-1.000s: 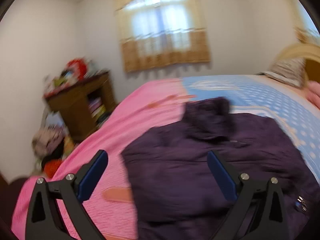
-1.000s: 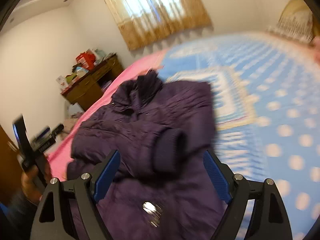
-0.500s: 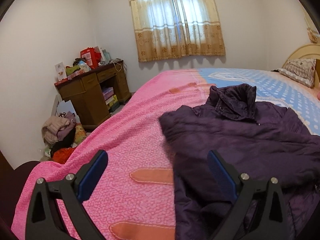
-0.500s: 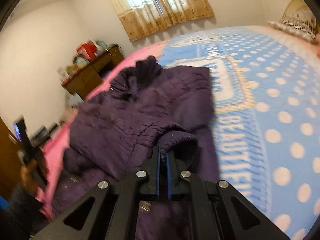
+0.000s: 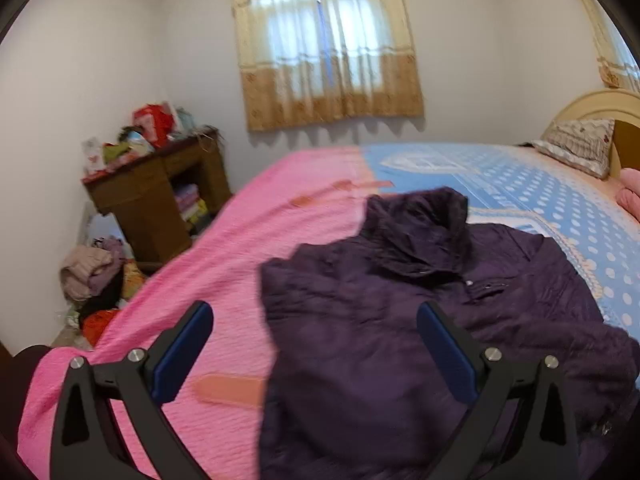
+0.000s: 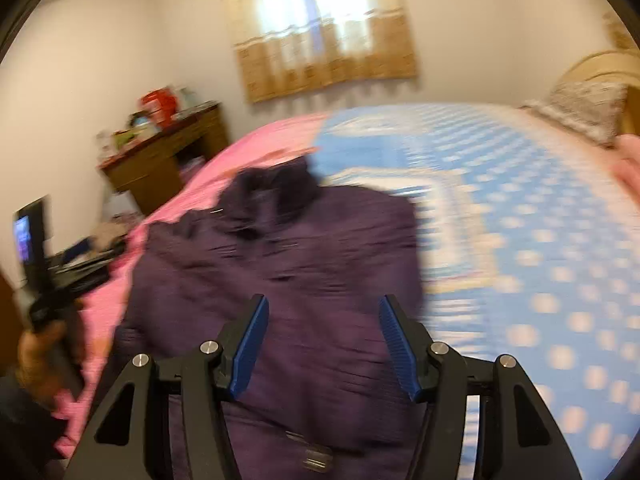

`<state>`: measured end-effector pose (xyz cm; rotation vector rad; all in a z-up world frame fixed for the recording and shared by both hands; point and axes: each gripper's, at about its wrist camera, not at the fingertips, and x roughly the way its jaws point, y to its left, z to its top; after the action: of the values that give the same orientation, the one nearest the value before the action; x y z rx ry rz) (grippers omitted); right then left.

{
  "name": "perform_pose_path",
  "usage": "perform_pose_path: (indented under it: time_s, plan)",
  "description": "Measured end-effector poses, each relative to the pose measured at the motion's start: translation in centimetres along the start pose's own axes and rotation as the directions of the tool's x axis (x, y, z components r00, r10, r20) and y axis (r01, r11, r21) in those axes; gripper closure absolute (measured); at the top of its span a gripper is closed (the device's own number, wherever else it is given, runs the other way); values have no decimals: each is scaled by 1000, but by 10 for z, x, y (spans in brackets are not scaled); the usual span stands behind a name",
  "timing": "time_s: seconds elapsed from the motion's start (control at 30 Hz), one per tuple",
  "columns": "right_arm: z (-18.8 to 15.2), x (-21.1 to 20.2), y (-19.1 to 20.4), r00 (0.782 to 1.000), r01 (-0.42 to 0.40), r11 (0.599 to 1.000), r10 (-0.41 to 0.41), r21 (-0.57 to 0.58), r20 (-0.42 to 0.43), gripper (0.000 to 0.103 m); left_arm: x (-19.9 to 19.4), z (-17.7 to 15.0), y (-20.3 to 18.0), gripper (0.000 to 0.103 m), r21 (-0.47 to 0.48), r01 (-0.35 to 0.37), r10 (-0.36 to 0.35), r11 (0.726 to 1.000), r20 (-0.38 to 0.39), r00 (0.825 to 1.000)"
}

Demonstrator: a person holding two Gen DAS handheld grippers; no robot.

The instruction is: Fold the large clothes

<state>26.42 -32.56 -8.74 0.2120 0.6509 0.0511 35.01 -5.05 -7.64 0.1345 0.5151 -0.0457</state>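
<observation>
The purple jacket [image 5: 420,320] is cut off at the bottom of the frame. The left gripper [image 5: 314,354] and the right gripper [image 6: 322,344] are held wide with nothing in them.

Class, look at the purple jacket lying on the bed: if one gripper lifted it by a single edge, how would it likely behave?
The purple jacket would probably drape and sag, not hold its shape: its surface is wrinkled and its collar slumps. It looks padded, so likely bulky and fairly heavy for one pinch. The bed cover's texture may make it drag rather than slide.
</observation>
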Motion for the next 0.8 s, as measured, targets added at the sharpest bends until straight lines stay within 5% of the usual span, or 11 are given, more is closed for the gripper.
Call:
perform_pose_path:
  time_s: [0.17,0.3,0.8]
  plan:
    - [-18,73,21,993,12,999,-16,-34,-120,45,53,-9,-27,0,57,-10,16,998,-105,994]
    - [-35,103,0,981,-11,999,17,35,-195,45,96,-38,-22,0,65,-4,22,998,-270,963]
    - [-42,120,15,971,50,993,-74,-109,-226,42,118,-52,-16,0,13,22,-15,1000,-404,915]
